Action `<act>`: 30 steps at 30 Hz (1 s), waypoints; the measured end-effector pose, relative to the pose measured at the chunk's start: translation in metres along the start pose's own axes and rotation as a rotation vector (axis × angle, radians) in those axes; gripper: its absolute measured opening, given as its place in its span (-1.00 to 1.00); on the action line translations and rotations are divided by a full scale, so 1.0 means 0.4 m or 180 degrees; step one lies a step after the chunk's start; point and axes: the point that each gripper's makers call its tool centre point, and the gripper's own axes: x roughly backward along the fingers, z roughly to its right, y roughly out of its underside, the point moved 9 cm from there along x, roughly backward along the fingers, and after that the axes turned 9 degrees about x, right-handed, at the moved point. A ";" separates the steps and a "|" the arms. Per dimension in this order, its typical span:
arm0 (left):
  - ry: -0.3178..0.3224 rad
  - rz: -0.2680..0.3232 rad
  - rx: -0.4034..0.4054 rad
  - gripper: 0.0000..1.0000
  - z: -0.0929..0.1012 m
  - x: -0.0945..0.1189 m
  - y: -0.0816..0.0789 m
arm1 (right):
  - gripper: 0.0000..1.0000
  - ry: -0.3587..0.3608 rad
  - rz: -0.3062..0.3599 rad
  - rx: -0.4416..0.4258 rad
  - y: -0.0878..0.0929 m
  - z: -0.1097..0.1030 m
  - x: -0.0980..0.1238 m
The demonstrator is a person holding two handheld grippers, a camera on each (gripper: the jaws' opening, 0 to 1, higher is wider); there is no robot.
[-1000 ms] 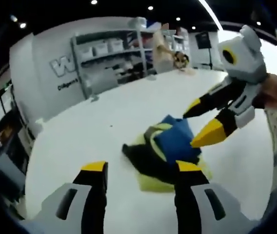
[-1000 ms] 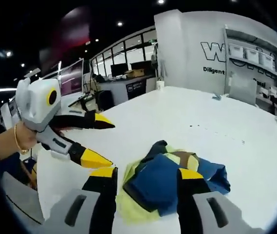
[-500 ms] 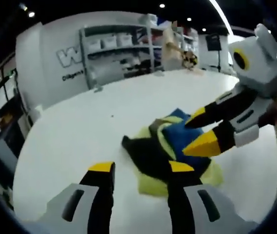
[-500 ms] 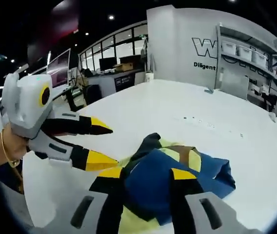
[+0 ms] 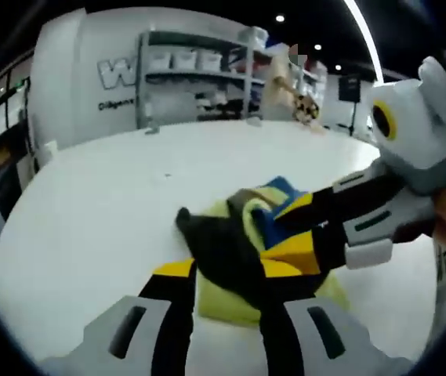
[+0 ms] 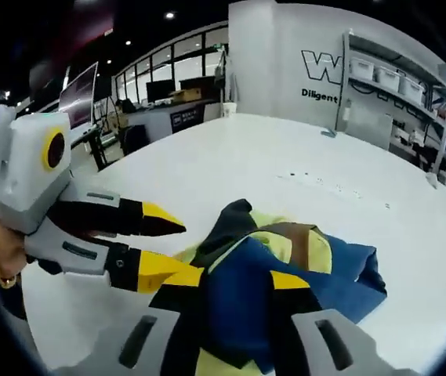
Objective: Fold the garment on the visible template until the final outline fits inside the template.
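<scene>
Brown patch (R view) on garment (image 6: pixel 285 266).

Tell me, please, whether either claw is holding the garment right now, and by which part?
Nothing is held. Both the left claw and the right claw are open, poised at the garment, with no cloth between their jaws.

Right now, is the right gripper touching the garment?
Cannot tell. In the left gripper view the right gripper overlaps the garment, but no contact or gap shows plainly.
</scene>
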 end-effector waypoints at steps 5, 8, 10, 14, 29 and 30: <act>0.0091 -0.0008 0.0037 -0.50 0.013 0.002 0.006 | -0.81 -0.0050 0.0106 -0.0104 0.009 -0.001 0.012; 0.0153 -0.0004 0.0107 -0.50 0.019 -0.001 0.010 | -0.91 -0.0082 0.0137 -0.0099 0.008 -0.003 0.020; 0.0169 -0.0019 0.0128 -0.51 0.019 -0.005 0.013 | -0.96 -0.0100 0.0146 -0.0094 0.008 -0.003 0.025; 0.0189 -0.0020 0.0189 -0.52 0.022 -0.012 0.018 | -1.00 -0.0154 0.0175 -0.0174 0.011 0.007 0.035; 0.0255 -0.0036 0.0353 -0.57 0.034 -0.025 0.025 | -1.00 -0.0105 0.0248 -0.0360 0.048 0.063 0.111; 0.0258 -0.0040 0.0362 -0.57 0.033 -0.028 0.024 | -1.00 -0.0107 0.0253 -0.0364 0.048 0.066 0.114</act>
